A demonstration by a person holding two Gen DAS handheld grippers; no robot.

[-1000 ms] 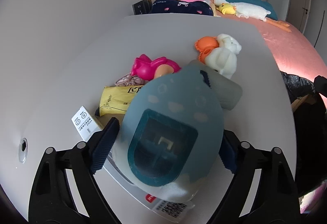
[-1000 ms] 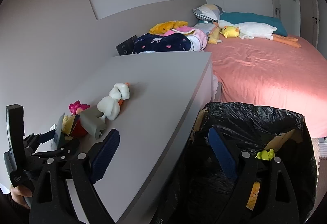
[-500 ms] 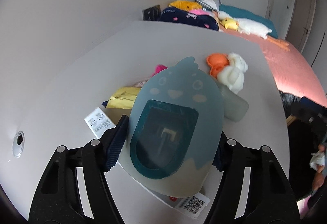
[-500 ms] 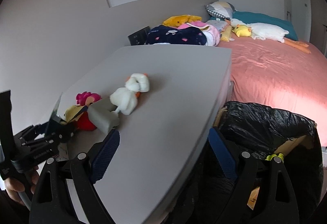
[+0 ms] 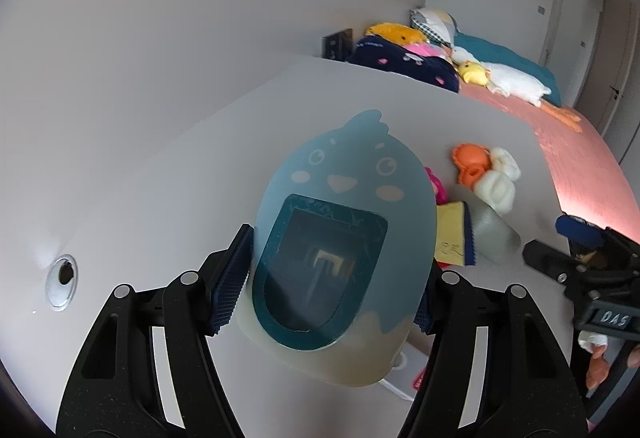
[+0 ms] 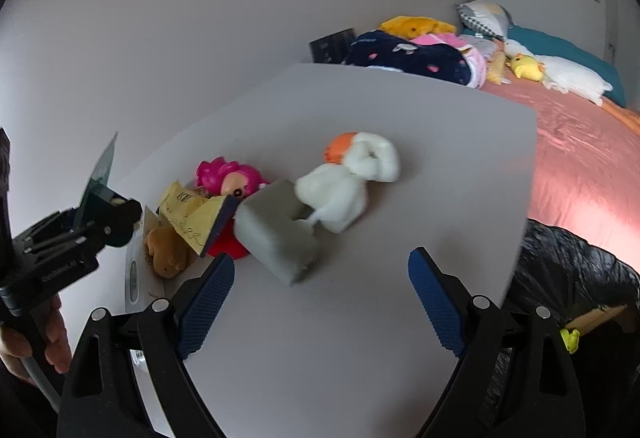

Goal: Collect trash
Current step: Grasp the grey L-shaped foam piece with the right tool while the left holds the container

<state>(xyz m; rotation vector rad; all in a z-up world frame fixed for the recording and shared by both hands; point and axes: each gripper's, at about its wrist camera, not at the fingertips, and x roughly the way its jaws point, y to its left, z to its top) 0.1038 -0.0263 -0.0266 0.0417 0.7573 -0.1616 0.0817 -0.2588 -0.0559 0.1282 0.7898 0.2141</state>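
Currently my left gripper (image 5: 324,274) clamps the blue chick-face card (image 5: 344,222); my right gripper (image 6: 320,302) stands open. Thin card may slip edgewise before the black trash bag (image 6: 568,270).

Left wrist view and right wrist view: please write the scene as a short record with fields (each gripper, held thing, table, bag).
left gripper: has just been closing; shut on the blue chick-shaped plastic card, lifted off the table
right gripper: open, nothing between the jaws, above the table
table: grey block, white plush toy, pink toy, yellow wrapper
black trash bag: beside the table's right edge, open
bed: pink cover, behind the bag
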